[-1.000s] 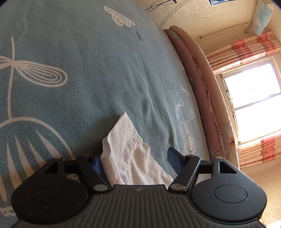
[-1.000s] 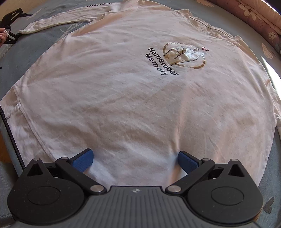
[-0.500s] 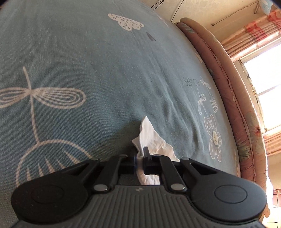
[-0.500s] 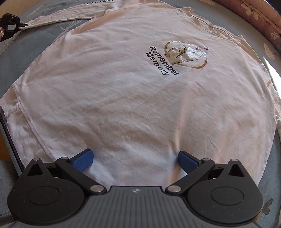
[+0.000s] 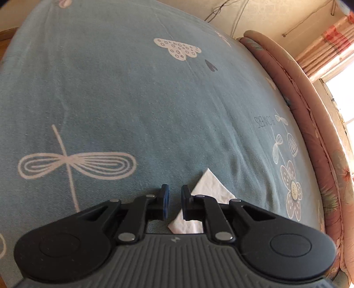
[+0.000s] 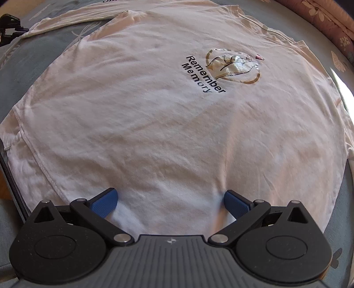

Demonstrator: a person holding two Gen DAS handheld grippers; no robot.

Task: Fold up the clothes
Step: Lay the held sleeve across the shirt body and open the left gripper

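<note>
A white long-sleeved shirt [image 6: 166,121] with a "Remember Memory" print lies flat, front up, on the teal bedsheet [image 5: 132,99]. My right gripper [image 6: 170,199] stands open over the shirt's lower part, its blue pads [image 6: 106,199] wide apart on the cloth. In the left wrist view only the white sleeve end [image 5: 212,188] shows, lying on the sheet behind the right finger. My left gripper [image 5: 173,197] has its jaws a narrow gap apart and opening. Bare sheet shows between the pads, which do not press on the sleeve.
A padded pink floral bed edge [image 5: 309,106] runs along the right of the sheet, with a bright window [image 5: 345,99] and striped curtains [image 5: 327,51] beyond it. The shirt's long sleeve [image 6: 66,20] stretches toward the top left of the right wrist view.
The left jaws closed on the sleeve end, then parted slightly while the gripper rose and tilted; the sleeve end now lies beside the right finger. The right gripper stayed still.
</note>
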